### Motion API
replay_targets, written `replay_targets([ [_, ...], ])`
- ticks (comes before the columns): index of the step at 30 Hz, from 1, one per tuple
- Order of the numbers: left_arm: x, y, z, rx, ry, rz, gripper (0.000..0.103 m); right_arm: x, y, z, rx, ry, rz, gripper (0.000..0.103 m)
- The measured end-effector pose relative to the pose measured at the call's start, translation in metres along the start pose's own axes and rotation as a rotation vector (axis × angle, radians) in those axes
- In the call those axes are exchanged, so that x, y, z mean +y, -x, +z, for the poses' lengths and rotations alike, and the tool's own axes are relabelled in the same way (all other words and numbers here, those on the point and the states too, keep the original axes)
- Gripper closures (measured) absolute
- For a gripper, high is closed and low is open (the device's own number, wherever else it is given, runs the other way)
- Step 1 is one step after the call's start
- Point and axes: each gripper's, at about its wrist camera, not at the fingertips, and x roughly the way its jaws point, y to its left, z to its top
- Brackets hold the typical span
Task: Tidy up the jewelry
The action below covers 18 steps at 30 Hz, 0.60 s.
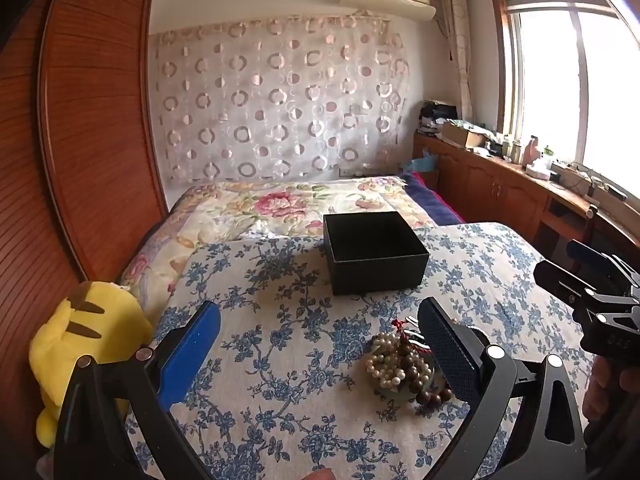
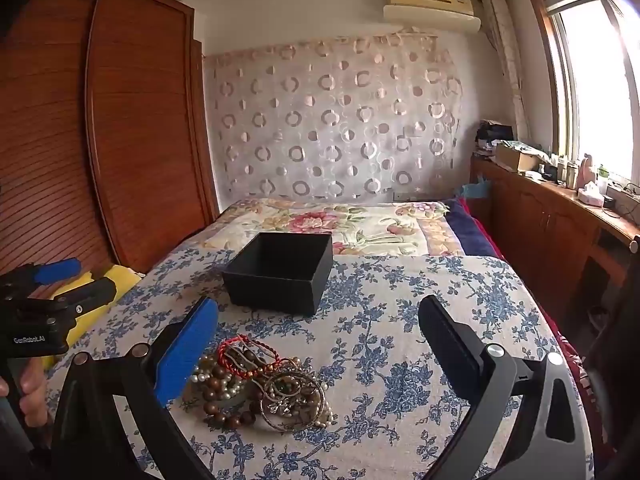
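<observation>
A tangled pile of jewelry (image 2: 256, 384) lies on the blue-flowered cloth: a pearl strand, brown wooden beads, a red cord bracelet and metal bangles. In the left wrist view the jewelry pile (image 1: 400, 364) sits just left of the right-hand pad. An open black box (image 2: 280, 276) stands empty behind it, also seen as the black box (image 1: 374, 256). My left gripper (image 1: 320, 324) is open above the cloth, nothing between its pads. My right gripper (image 2: 320, 320) is open too, with the pile near its blue left pad. The right gripper (image 1: 580, 280) shows at the left view's right edge.
A yellow plush toy (image 1: 76, 340) lies at the cloth's left edge beside a wooden wardrobe (image 1: 92, 120). A floral quilt (image 2: 340, 220) covers the bed behind the box. A wooden cabinet (image 2: 560, 224) with clutter runs under the window on the right.
</observation>
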Motion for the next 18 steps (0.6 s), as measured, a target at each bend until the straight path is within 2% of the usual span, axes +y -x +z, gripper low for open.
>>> replay_targets([
  [7,0.004,0.005,0.0,-0.007,0.001,-0.002,0.008,0.002,0.001,0.001,-0.001,0.0,0.002,0.003],
  [9,-0.008,0.003,0.005,-0.007,-0.006,0.0,0.008,0.002,0.001,0.001,-0.003,0.002,0.002,0.003],
  [18,-0.011,0.008,0.006,-0.013,-0.006,-0.001,0.008,0.005,0.003,0.001,-0.006,0.002,0.003,0.003],
])
